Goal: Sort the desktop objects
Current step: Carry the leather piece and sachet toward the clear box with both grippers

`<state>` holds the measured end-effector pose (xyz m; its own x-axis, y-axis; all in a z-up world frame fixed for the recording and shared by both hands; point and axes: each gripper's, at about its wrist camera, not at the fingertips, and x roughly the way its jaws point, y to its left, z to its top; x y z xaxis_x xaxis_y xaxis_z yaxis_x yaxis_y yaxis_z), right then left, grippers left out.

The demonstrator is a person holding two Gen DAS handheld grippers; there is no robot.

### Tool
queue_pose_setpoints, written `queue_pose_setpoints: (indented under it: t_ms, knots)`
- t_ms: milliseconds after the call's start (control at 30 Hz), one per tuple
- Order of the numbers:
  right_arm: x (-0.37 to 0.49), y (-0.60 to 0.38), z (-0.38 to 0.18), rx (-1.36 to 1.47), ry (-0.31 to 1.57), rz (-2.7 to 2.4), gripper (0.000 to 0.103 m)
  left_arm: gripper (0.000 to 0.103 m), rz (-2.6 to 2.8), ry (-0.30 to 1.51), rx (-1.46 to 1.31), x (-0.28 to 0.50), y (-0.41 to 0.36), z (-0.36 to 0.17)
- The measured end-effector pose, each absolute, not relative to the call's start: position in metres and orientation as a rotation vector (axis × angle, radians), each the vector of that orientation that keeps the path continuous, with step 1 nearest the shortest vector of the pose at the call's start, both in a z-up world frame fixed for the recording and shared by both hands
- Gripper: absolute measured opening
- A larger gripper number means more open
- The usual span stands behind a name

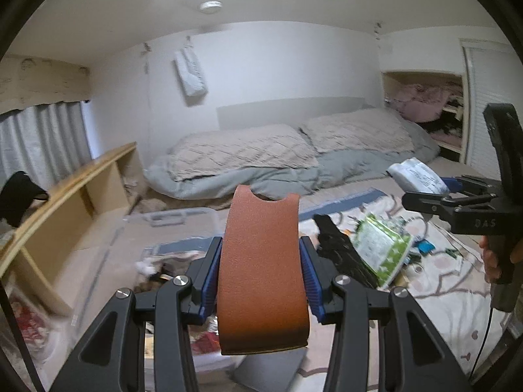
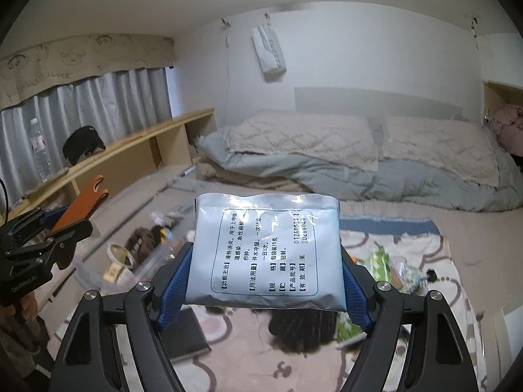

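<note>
We have both hands loaded and raised above the clutter. Our left tongs (image 1: 261, 274) are clamped on an orange-brown flat strip (image 1: 261, 261) with a notch at its far end, the blue pads pressing its two edges. Our right tongs (image 2: 264, 281) are clamped on a pale blue printed sachet (image 2: 266, 251), held by its sides with the text facing the camera.

Neither item has been put anywhere yet, so we judge the sorting to be in an early or middle stage. Below us, a patterned mat (image 2: 425, 336) carries plenty of loose things waiting: a green packet (image 1: 382, 245), a dark notebook (image 2: 189, 333), a black knitted item (image 2: 304, 326) and small oddments. To the left sits a clear plastic bin (image 2: 143, 261) already holding a few objects, which looks like a likely destination, though we cannot tell which item belongs where
</note>
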<state>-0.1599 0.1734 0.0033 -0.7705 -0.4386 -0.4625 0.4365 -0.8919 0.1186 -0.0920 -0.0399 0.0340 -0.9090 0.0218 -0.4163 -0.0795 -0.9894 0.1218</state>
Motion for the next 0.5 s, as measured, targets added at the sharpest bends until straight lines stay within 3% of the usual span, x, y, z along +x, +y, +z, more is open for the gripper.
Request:
queue_pose_setpoints:
  t_ms: [267, 500]
  knots:
    - [-0.167, 0.13, 0.021, 0.587, 0.022, -2.548, 0.081, 0.045, 3.174, 0.059, -0.542, -0.105, -0.069, 0.064]
    - [-0.181, 0.103, 0.015, 0.548, 0.043, -2.515, 0.081, 0.045, 3.229, -0.045, -0.553, -0.127, -0.103, 0.055]
